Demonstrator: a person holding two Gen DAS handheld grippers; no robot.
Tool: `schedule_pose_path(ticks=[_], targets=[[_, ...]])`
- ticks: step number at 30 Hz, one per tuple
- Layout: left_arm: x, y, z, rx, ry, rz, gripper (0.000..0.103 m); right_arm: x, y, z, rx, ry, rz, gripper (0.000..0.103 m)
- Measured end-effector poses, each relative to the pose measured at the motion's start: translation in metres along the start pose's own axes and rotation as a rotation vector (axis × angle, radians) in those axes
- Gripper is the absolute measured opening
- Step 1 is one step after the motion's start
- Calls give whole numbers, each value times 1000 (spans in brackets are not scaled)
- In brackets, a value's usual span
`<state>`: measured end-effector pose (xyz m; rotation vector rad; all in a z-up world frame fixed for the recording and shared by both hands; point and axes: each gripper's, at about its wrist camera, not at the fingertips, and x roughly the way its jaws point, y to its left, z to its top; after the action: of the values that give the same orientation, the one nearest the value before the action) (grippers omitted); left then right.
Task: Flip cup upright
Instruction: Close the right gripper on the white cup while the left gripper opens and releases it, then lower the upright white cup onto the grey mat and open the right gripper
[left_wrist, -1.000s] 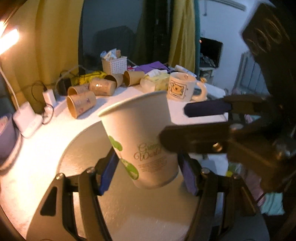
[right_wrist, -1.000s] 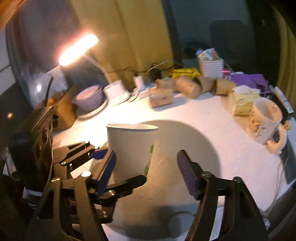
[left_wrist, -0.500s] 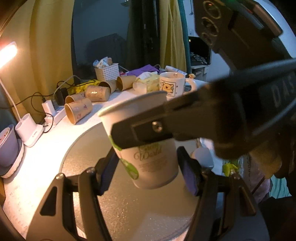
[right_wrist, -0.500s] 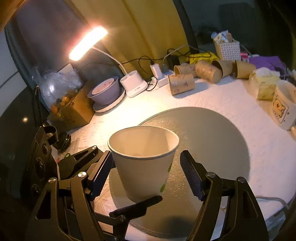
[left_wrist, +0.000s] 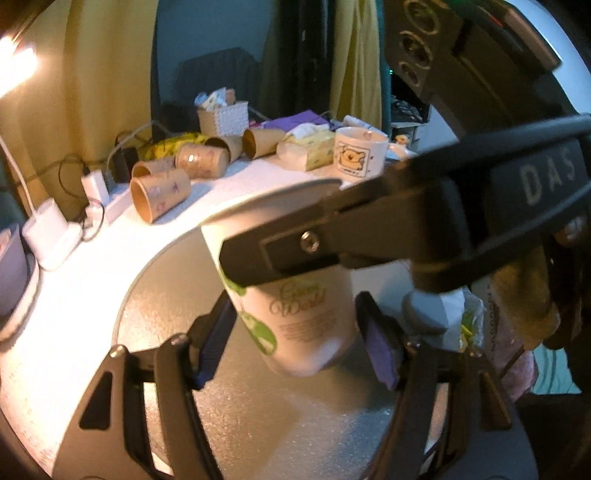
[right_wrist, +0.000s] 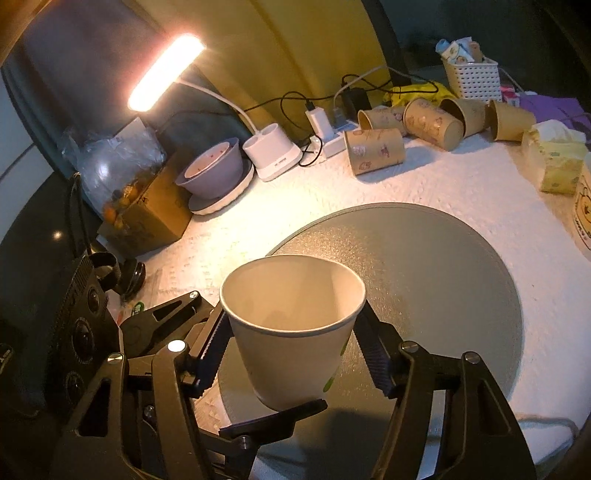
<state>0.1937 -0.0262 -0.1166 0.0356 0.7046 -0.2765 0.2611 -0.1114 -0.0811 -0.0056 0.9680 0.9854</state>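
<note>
Right gripper (right_wrist: 291, 354) has closed in, now pinching the paper cup (right_wrist: 291, 332) mouth-up above the grey mat (right_wrist: 443, 280); left gripper (left_wrist: 295, 347) spread beside its base; handover appears complete.

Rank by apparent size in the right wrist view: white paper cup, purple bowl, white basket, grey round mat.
1. grey round mat
2. white paper cup, though nearness to the camera inflates it
3. purple bowl
4. white basket, close to the bowl and farther off, so unsure

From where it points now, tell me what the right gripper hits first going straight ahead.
The cup: it already sits between the right gripper's fingers, which look closed on it. Beyond lies the grey mat, though depth there is unclear.
</note>
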Motion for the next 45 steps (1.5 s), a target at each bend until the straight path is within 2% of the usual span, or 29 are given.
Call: schedule_pose_path(ticks=[2,7,13,17,20,37,39,45], targets=[[6,7,-1,-30,22,-12,79,5,-2,4,-1,0,-3,68],[17,26,-5,-108,88,-37,79,9,-11,18,-4,-35,-17,68],[17,52,-6,-197,107,-21,79,20,-22,27,-75,-99,-180,69],[20,64,-8,-234,129,1,79,29,-29,24,-95,-115,-204,69],[21,72,-9,-273,141,2,79,36,-29,19,-131,-125,-258,69],[6,75,-19,-358,145,57,80,30,-17,-14,-189,-167,-392,69],[3,74,-20,-361,140,66,82,29,-15,-17,-183,-162,-392,77],[-7,70,-27,-367,133,79,82,23,-6,-31,-176,-168,-403,78]])
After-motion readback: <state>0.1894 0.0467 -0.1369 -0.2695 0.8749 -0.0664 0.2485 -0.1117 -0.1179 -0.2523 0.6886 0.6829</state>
